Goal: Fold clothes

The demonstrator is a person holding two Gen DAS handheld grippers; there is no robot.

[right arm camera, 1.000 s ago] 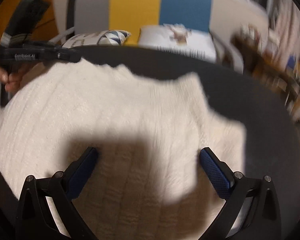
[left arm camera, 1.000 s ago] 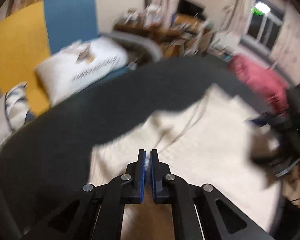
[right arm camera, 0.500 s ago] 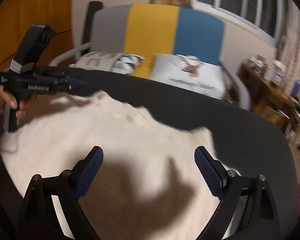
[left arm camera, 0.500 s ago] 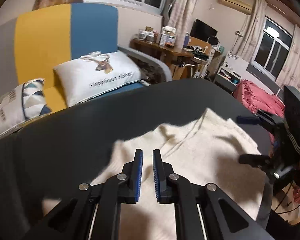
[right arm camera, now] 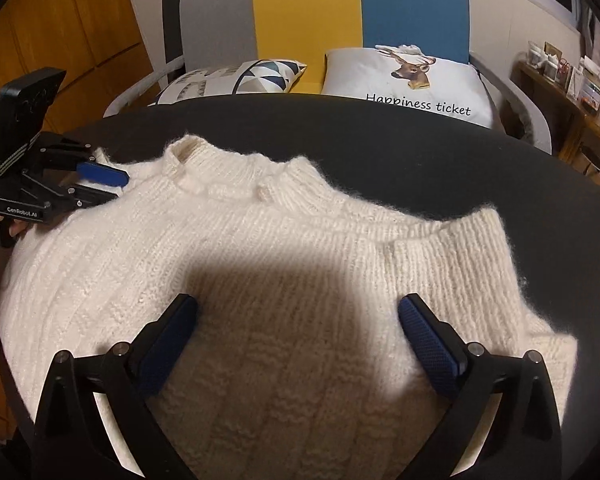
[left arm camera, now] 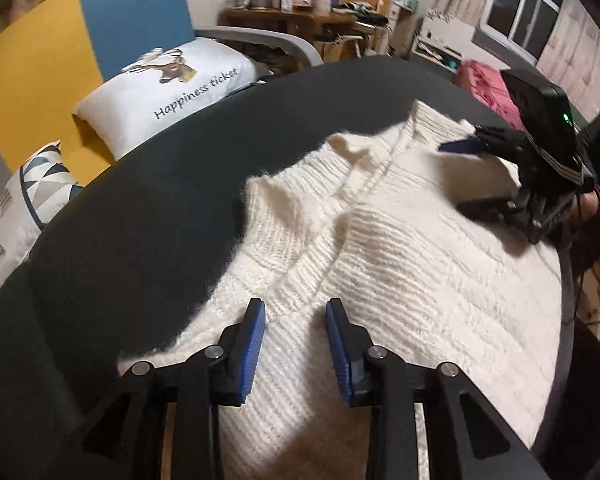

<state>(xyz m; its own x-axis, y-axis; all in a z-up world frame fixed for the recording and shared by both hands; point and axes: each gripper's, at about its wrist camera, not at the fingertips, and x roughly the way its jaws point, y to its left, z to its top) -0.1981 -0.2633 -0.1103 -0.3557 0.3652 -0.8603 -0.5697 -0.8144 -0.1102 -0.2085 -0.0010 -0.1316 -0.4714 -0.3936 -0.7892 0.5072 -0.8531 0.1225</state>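
Observation:
A cream knit sweater (left arm camera: 400, 264) lies spread on a round black table (left arm camera: 140, 216), its ribbed edge (right arm camera: 300, 184) on the far side. My left gripper (left arm camera: 297, 340) hovers low over the sweater's near part, open, with a fold of ribbed knit in front of the gap and nothing gripped. In the right wrist view the left gripper (right arm camera: 116, 186) sits at the sweater's left corner. My right gripper (right arm camera: 298, 316) is wide open just above the middle of the sweater. From the left wrist view the right gripper (left arm camera: 466, 176) appears at the sweater's far right, held by a hand.
Behind the table stands a grey, yellow and blue sofa (right arm camera: 308, 12) with a deer cushion (right arm camera: 408, 80) and a triangle-pattern cushion (right arm camera: 236, 80). A cluttered wooden desk (left arm camera: 300, 12) and a red heap (left arm camera: 484, 84) lie beyond. Bare black tabletop (right arm camera: 480, 168) surrounds the sweater.
My left gripper has gone from shut to open and dropped closer to the sweater. The right gripper stayed wide open and came lower over the knit.

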